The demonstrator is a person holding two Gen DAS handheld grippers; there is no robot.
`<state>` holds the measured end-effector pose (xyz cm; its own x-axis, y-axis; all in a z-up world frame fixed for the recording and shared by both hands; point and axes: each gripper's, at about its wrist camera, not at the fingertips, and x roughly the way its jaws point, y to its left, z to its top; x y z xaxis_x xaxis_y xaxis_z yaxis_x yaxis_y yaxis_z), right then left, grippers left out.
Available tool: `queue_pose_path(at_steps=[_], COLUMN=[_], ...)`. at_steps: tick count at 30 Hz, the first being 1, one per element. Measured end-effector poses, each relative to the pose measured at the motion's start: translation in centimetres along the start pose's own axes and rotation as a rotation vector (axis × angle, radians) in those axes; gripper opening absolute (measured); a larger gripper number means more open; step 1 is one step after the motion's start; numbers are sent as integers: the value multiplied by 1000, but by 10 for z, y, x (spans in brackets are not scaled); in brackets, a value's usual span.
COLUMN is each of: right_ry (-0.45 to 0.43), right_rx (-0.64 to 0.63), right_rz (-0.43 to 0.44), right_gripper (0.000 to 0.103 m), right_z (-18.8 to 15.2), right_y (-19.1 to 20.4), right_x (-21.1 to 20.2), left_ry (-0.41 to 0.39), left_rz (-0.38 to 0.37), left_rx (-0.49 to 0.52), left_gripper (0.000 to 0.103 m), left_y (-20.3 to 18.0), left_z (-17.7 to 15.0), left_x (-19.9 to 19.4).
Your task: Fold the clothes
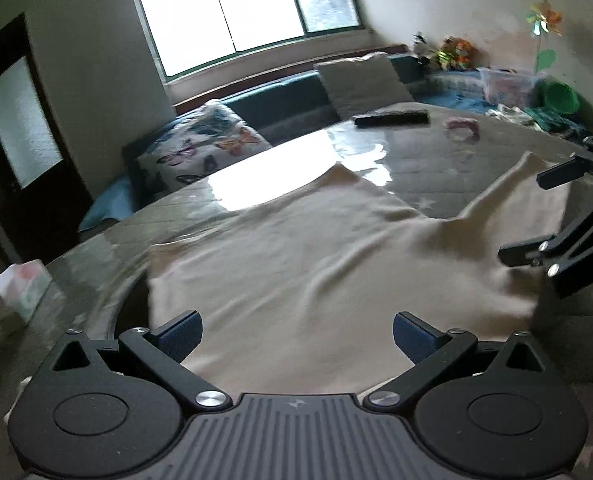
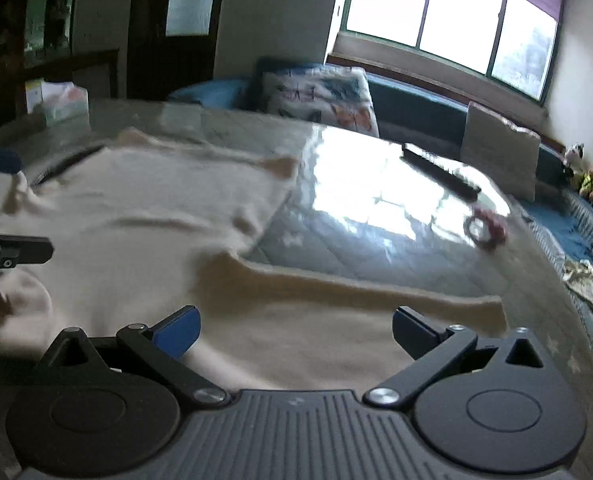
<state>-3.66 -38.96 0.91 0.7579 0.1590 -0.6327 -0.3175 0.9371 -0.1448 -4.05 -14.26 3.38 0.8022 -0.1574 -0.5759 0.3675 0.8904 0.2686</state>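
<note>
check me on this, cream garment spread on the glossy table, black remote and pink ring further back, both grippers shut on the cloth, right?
One thing is wrong: neither gripper is shut on the cloth. The left gripper and the right gripper both have their fingers spread wide above the cream garment, as each wrist view shows. The rest holds: the garment lies on the glossy table, with the black remote and pink ring further back.

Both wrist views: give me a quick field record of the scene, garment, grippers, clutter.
surface: glossy table, window glare on it
garment: cream top spread out flat, wrinkled, unfolded
left gripper: open, over the garment's near edge, holding nothing
right gripper: open, over the garment's near edge, holding nothing
clutter: dark remote, pink ring-like object, tissue box
image quality: motion blur in both views
</note>
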Motion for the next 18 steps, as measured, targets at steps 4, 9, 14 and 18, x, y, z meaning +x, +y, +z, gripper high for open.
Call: queue_pose_path(at_steps=[4, 9, 14, 18], right_ry=[26, 11, 25, 31], right_rx=[-37, -30, 3, 52], right_rz=[14, 8, 24, 43], right_gripper=[103, 103, 103, 103], right_z=[-16, -13, -12, -19], right_y=[-2, -10, -8, -18], right_x=[-4, -17, -3, -5], left_ry=[3, -4, 11, 26], left_rz=[-35, -51, -81, -86], left_rx=[40, 35, 64, 78], left_gripper=[103, 103, 103, 103], left_y=[-15, -24, -38, -42], left_z=[2, 11, 11, 7], left_x=[5, 11, 19, 22])
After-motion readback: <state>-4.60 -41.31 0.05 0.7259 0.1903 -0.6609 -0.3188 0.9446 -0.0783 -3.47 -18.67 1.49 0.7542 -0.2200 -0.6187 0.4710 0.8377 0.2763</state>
